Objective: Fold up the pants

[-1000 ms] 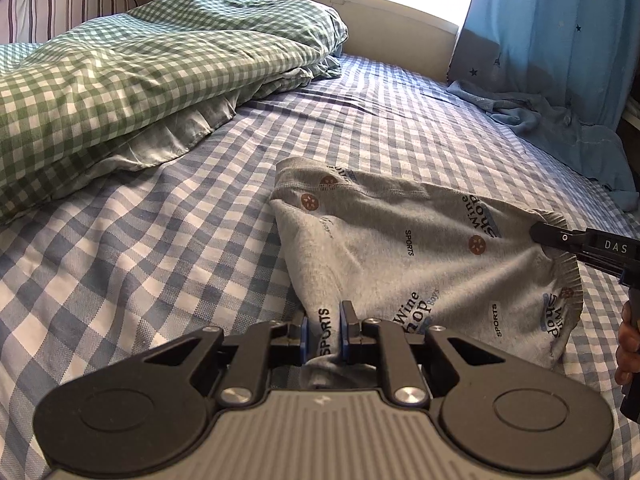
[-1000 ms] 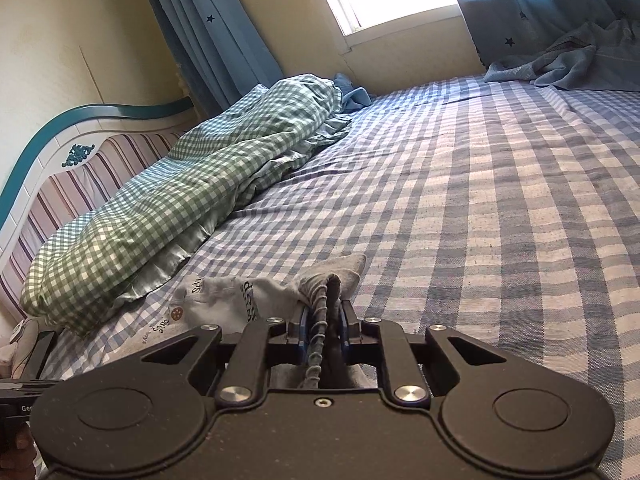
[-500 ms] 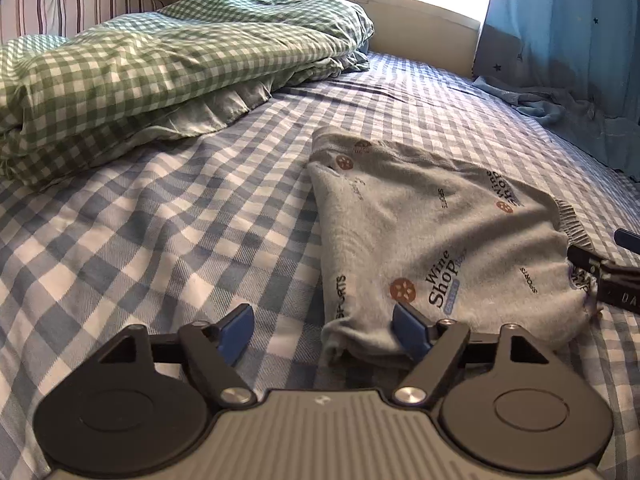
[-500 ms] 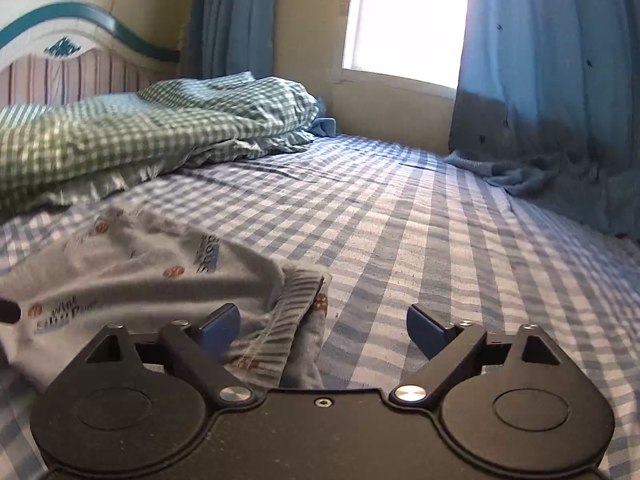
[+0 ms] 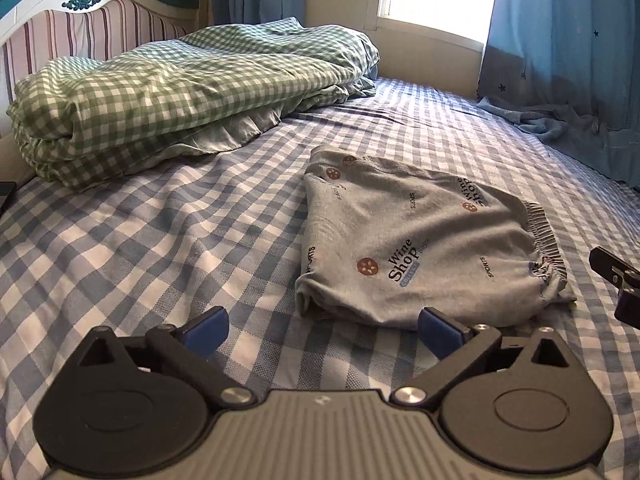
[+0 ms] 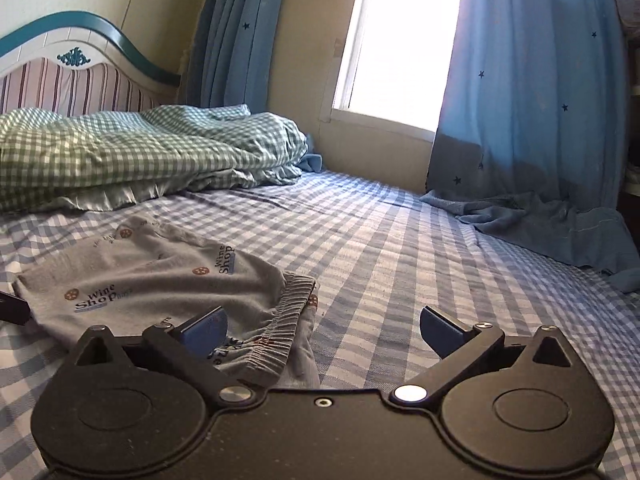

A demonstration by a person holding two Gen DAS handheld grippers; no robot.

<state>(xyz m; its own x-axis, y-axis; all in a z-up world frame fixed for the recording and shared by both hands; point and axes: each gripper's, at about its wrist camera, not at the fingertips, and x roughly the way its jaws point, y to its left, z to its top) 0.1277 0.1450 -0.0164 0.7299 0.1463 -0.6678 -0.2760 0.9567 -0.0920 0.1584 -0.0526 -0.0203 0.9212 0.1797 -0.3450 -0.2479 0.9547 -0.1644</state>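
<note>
The grey printed pants (image 5: 416, 240) lie folded in a compact pile on the blue checked bed sheet (image 5: 160, 240), with the elastic waistband (image 5: 546, 240) at the right end. My left gripper (image 5: 320, 332) is open and empty, just short of the pile's near edge. My right gripper (image 6: 324, 330) is open and empty, hovering by the waistband (image 6: 288, 312) of the pants (image 6: 152, 280). Its tip shows at the right edge of the left wrist view (image 5: 616, 280).
A folded green checked duvet (image 5: 180, 92) lies at the head of the bed by the striped headboard (image 5: 80, 28). Blue star curtains (image 6: 532, 100) hang by the window and pool onto the bed's far right side (image 6: 552, 224).
Both grippers were shut on the pants a second ago. They have since opened, let go and drawn back a little. The pants now rest flat on the bed.
</note>
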